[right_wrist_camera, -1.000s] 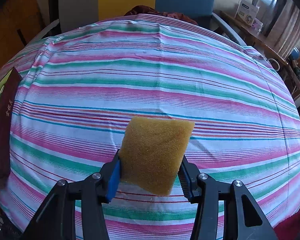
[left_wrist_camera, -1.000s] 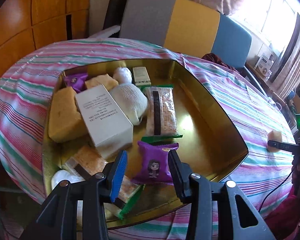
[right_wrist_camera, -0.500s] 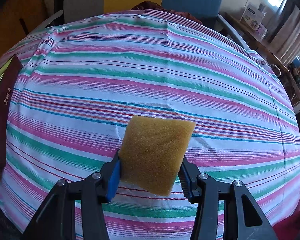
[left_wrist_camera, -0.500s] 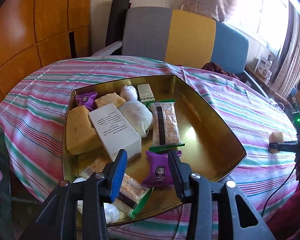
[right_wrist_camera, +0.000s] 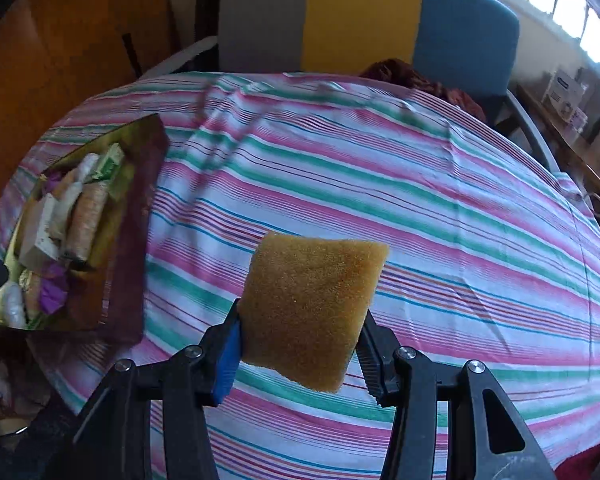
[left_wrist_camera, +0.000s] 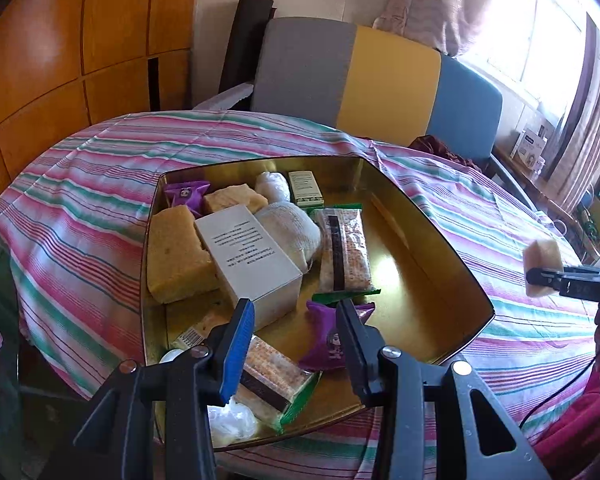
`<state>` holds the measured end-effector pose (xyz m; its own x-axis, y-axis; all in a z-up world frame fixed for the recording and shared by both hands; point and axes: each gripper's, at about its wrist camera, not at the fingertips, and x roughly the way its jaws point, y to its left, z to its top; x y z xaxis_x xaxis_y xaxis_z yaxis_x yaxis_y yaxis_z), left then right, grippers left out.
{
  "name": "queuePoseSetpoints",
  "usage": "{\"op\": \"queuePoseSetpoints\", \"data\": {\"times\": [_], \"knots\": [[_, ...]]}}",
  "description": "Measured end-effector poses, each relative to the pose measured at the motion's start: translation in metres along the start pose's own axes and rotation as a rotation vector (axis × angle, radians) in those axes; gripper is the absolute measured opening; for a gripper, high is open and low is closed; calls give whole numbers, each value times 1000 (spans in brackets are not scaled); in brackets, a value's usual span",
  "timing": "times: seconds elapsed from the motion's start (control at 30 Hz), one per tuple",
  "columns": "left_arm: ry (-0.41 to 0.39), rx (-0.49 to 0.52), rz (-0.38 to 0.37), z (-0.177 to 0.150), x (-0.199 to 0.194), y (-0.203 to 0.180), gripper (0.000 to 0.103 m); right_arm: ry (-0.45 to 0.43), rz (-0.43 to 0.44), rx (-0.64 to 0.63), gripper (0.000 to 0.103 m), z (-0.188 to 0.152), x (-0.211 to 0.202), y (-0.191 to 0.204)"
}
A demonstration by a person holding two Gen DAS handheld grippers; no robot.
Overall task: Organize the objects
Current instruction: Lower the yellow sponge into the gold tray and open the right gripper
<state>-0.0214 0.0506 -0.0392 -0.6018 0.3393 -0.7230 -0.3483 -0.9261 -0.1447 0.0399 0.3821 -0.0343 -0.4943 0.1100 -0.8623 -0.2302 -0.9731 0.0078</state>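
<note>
My right gripper (right_wrist_camera: 300,332) is shut on a yellow sponge (right_wrist_camera: 314,308), held in the air above the striped tablecloth (right_wrist_camera: 420,184). The left wrist view shows the same sponge (left_wrist_camera: 542,266) at the far right, clamped in the right gripper (left_wrist_camera: 548,276). My left gripper (left_wrist_camera: 294,338) hovers open and empty over the near edge of the gold tray (left_wrist_camera: 432,280). The tray holds a white box (left_wrist_camera: 252,260), yellow sponges (left_wrist_camera: 178,256), purple packets (left_wrist_camera: 328,340), biscuit packs (left_wrist_camera: 344,256) and white cloth bundles (left_wrist_camera: 290,228). The gold tray (right_wrist_camera: 128,240) also shows at the left of the right wrist view.
A grey, yellow and blue chair (left_wrist_camera: 380,80) stands behind the round table. Wooden panelling (left_wrist_camera: 60,60) fills the left. A sideboard with boxes (left_wrist_camera: 534,148) sits by the bright window at right. The tray's right half (left_wrist_camera: 420,292) is bare metal.
The right gripper has lifted and swung left with the sponge, so the tray has come into its view. The left gripper has drawn back a little from the tray.
</note>
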Motion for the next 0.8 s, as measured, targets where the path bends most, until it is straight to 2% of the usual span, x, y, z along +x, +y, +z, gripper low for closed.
{"op": "queuePoseSetpoints", "data": {"times": [0.17,0.33,0.5,0.7,0.73,0.8], "knots": [[-11,-33,6,1,-2,12,42,-58,119,-104,52,23,-14,68],[-20,-66,25,2,-6,27,42,-73,211,-192,52,31,-13,126],[-14,-91,42,0,-5,38,42,1,250,-258,53,30,20,168],[1,-95,43,-2,0,41,42,134,275,-263,59,16,64,184],[3,-97,43,-3,0,41,42,110,265,-274,61,14,63,186],[9,-100,46,-4,2,43,42,111,301,-256,67,13,63,184]]}}
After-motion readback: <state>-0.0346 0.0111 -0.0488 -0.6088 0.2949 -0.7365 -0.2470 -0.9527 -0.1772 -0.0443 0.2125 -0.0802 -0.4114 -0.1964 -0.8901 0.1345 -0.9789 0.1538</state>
